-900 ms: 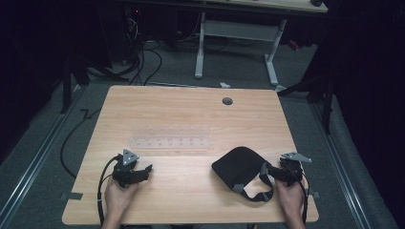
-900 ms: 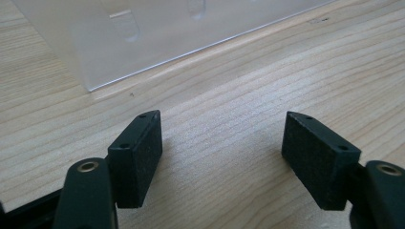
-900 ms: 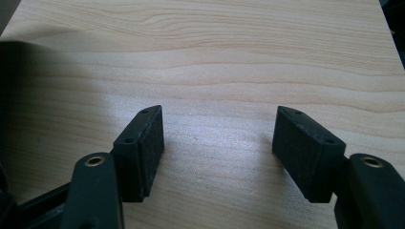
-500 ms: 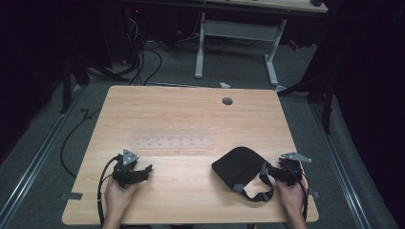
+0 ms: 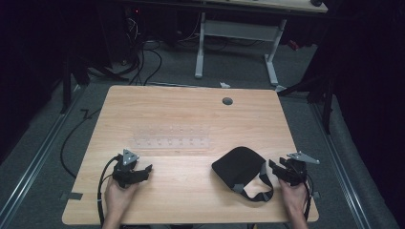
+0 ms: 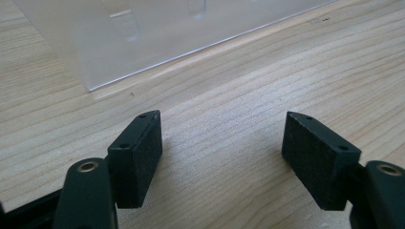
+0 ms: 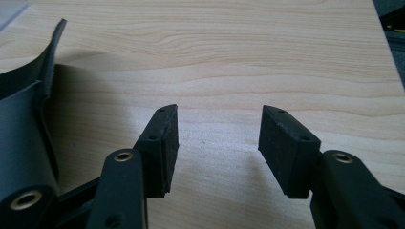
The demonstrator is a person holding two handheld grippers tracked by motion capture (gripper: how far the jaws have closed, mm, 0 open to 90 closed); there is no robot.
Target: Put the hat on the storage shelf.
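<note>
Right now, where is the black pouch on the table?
In the high view, the black pouch lies at the near right of the wooden table, just left of the right gripper, its strap curling toward the near edge.

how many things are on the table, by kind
black pouch with strap: 1
clear plastic rack: 1
hand-held tool: 2, left tool and right tool, both open with nothing between the jaws
total: 4
</note>
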